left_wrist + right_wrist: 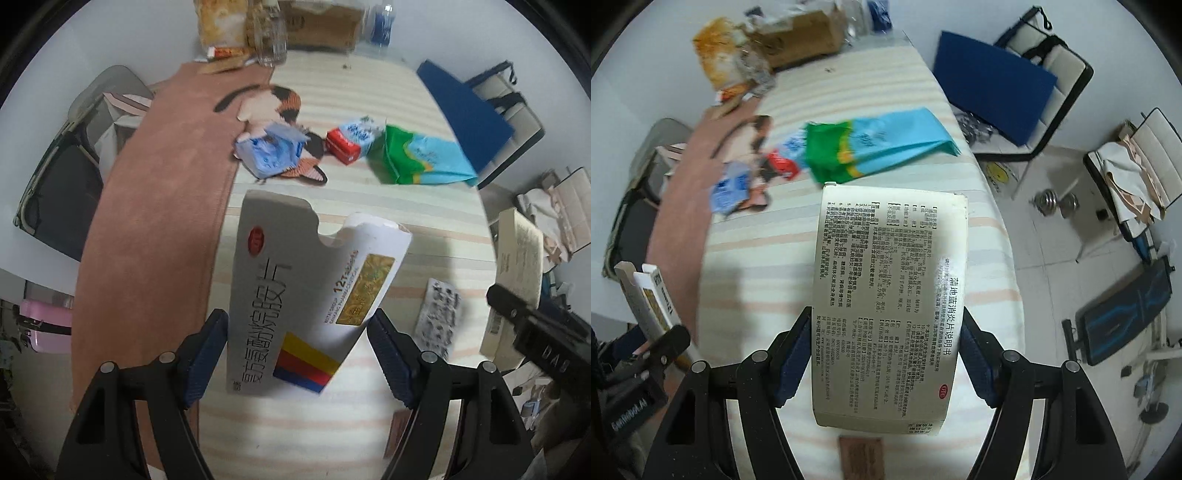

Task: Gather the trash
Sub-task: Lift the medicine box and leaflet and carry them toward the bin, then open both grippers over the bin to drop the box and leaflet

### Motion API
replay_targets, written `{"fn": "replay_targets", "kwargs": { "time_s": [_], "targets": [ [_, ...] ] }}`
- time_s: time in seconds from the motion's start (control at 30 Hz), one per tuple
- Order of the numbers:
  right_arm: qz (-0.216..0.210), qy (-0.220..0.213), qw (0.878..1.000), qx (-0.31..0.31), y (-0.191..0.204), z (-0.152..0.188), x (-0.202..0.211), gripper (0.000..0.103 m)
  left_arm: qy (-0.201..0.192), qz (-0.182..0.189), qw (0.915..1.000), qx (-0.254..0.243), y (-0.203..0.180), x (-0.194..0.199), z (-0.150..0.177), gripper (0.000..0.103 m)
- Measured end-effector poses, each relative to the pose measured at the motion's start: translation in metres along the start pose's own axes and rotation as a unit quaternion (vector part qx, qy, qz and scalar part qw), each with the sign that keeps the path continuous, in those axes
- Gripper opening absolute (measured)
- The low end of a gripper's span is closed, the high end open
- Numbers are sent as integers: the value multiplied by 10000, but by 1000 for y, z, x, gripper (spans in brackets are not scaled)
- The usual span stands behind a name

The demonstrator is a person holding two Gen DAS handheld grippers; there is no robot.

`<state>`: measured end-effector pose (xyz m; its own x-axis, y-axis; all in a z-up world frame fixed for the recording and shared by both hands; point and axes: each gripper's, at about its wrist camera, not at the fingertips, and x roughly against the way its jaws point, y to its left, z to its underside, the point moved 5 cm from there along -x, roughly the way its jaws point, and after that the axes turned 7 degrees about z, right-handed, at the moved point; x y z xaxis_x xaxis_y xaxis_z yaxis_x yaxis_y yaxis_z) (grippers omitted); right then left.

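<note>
Two tools clamp cartons: left tool [297, 358] white medicine box [295, 295]; right tool [886, 354] printed box [886, 306].

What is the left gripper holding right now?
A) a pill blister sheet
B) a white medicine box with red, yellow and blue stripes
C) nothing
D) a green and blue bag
B: the left gripper has its fingers closed against the sides of the striped white medicine box.

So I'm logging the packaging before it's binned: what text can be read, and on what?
"12T": white box in the left hand-held gripper.
"OTC": red oval on that box.
"蒲地蓝消炎片说明书": cream box in the right hand-held gripper.
"OTC": red oval on that box.
Fine print on both boxes, and the wrappers on the table: too small or blurred.
</note>
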<state>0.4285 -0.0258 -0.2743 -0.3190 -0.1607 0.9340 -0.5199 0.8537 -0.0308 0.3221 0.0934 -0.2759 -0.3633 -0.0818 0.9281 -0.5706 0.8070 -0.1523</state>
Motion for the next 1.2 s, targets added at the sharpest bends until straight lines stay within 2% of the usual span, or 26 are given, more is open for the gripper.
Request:
{"fn": "replay_targets", "kwargs": {
  "time_s": [0.03, 0.2, 0.43, 0.57, 0.7, 0.8, 0.93, 1.03, 1.1, 1.13, 1.17, 1.2],
  "targets": [
    [-20, -66, 10000, 35, 4, 7, 11, 75, -40, 34, 10000, 4, 4, -2, 1, 75],
    [-222, -262, 9994, 2, 21, 49, 58, 75, -328, 417, 9986, 20, 24, 37, 23, 74],
    [-233, -482, 9982, -260, 42, 146, 117, 75, -442, 1187, 9919, -27, 58, 76, 96, 74],
    [-135, -357, 9976, -582, 50, 222, 129, 75, -264, 1428, 9894, -67, 80, 78, 139, 74],
    [-144, -4, 9975, -695, 60, 296, 124, 75, 217, 1750, 9843, 120, 102, 72, 200, 74],
    [-234, 432, 9962, -714, 70, 355, 99, 75, 692, 1815, 9807, 225, 114, 49, 251, 74],
    [-372, 1067, 9911, -708, 81, 424, 35, 75, 1311, 1692, 9759, 431, 134, -14, 310, 74],
    [-532, 1503, 9844, -743, 88, 471, -31, 75, 1744, 1560, 9704, 605, 150, -80, 348, 74],
    [-639, 1756, 9794, -761, 90, 499, -81, 75, 2073, 1546, 9634, 709, 161, -142, 376, 74],
    [-644, 1883, 9770, -764, 91, 513, -109, 75, 2189, 1573, 9602, 732, 164, -159, 383, 74],
    [-713, 2030, 9737, -748, 93, 527, -136, 75, 2407, 1634, 9533, 808, 169, -194, 398, 74],
    [-775, 2143, 9707, -761, 93, 537, -156, 75, 2505, 1600, 9511, 843, 175, -212, 408, 74]
  ]
}}
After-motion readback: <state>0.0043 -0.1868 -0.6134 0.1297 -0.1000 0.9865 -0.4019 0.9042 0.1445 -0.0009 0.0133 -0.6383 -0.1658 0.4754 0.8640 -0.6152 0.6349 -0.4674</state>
